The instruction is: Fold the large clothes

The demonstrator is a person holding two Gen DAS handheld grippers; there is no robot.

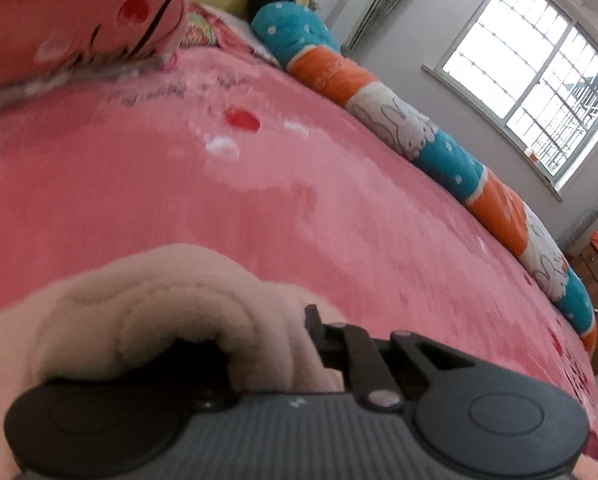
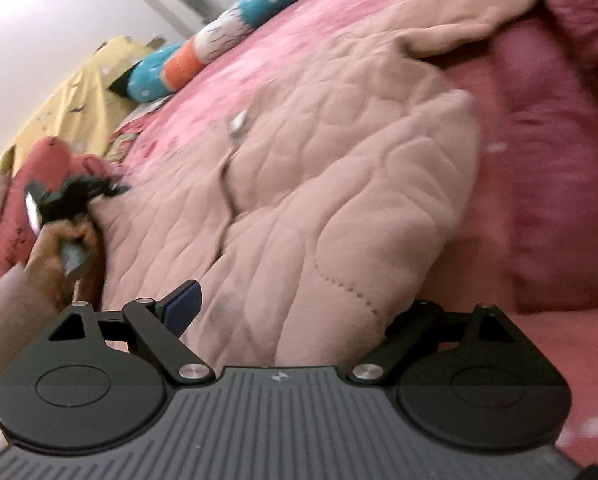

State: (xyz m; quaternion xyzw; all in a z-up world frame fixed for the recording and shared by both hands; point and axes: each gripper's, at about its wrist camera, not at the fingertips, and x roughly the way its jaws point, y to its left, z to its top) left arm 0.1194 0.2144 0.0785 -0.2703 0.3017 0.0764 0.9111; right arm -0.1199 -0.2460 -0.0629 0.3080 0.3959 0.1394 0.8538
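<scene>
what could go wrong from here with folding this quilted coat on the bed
The left gripper is shut on a bunched, thick edge of the quilted coat; it may slip out. The right gripper is open with the hem between its fingers, ungripped, so lifting could drag the coat lopsided across the pink bedspread.

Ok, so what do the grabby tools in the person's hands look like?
The right tool has a dark grey ribbed body with a tiny white mark in the middle, a round black disc on each side, and black bars joined by shiny silver pins. One of its fingers has a blue pad. The left tool looks the same. The person wears a puffy pale sleeve.
</scene>
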